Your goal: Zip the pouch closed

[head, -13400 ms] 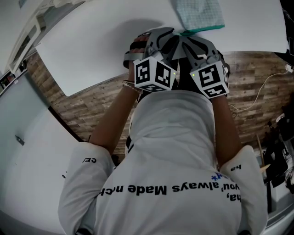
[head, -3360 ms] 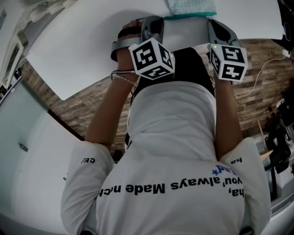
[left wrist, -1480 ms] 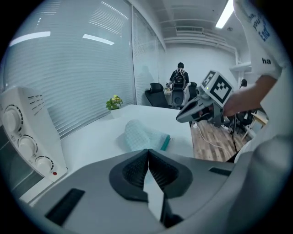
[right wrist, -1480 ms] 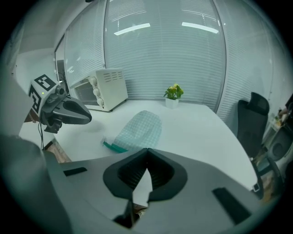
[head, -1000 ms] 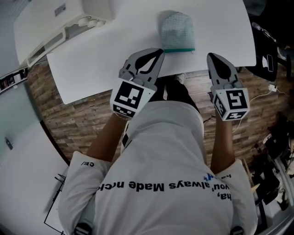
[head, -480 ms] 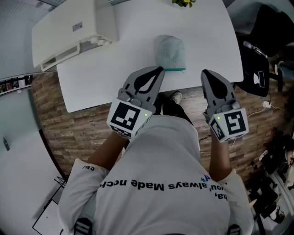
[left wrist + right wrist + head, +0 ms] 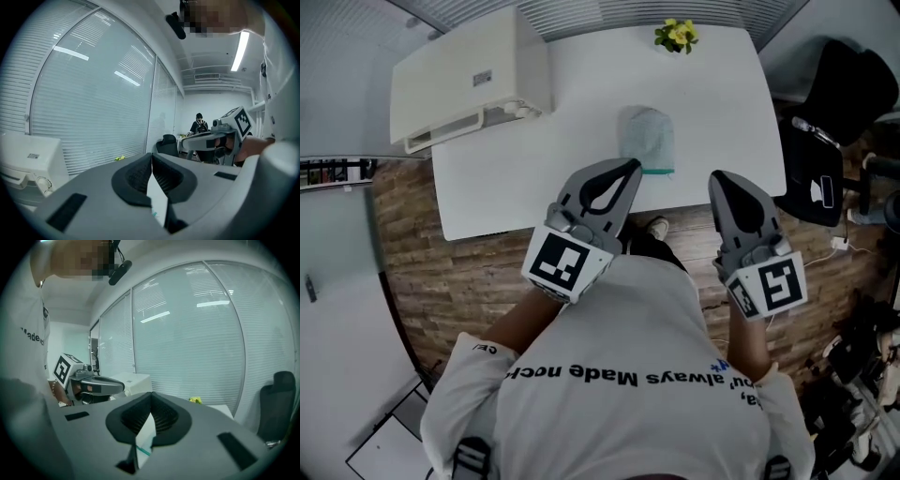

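The pouch [image 7: 645, 139], pale green mesh with a teal zip strip along its near edge, lies alone on the white table [image 7: 534, 159]. Nothing touches it. My left gripper [image 7: 631, 166] is held up in the air over the table's near edge, short of the pouch and to its left. Its jaws are pressed tip to tip with nothing between them, as the left gripper [image 7: 151, 156] view shows. My right gripper [image 7: 718, 177] hangs level with it on the right, off the table's near edge. In its own view the right gripper [image 7: 151, 395] is shut and empty too.
A cream box-shaped appliance [image 7: 469, 80] stands at the table's far left. A small yellow flower bunch [image 7: 677, 35] sits at the far edge. A black chair [image 7: 839, 103] is beyond the table's right end. Wood-plank floor [image 7: 478, 272] lies below me.
Both grippers have lifted and drawn back from the pouch's near edge, staying shut. The pouch keeps its place on the table and now looks smaller and farther off.
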`<state>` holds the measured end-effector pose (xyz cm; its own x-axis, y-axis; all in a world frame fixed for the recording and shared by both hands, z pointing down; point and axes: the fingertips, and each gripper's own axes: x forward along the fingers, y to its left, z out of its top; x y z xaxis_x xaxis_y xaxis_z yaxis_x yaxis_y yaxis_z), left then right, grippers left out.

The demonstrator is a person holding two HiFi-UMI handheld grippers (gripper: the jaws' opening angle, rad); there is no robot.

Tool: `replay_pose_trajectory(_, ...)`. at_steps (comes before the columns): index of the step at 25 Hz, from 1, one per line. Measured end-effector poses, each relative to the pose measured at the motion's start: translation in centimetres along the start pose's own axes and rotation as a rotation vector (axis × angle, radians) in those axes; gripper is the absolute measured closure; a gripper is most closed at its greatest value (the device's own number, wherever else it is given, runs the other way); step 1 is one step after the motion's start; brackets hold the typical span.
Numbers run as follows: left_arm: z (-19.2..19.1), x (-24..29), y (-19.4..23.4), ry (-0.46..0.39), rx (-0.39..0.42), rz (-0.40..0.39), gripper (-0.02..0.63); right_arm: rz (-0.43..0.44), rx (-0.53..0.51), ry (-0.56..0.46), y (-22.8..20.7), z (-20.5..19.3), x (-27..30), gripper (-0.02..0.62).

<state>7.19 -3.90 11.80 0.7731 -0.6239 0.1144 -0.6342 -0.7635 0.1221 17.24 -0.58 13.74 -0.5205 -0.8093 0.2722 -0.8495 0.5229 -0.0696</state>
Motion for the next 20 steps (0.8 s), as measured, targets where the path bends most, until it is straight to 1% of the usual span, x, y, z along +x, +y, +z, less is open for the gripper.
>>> replay_pose_trajectory(7, 1.1, 0.4, 0.4, -0.009, -0.011, 0.009, 0.585, 0.017, -0.006, -0.023, -0.2, 1.9, 0.5, 0.588)
replay_pose_trajectory(14, 1.2, 1.1, 1.2, -0.006, -0.018, 0.011, 0.584, 0.019, -0.018, -0.025, -0.4, 2.4, 1.3, 0.588)
replay_pose_trajectory(20, 1.6, 1.8, 1.7, -0.017, -0.019, 0.015, 0.584, 0.003, -0.030, -0.023, -1.2, 2.5, 1.7, 0.588)
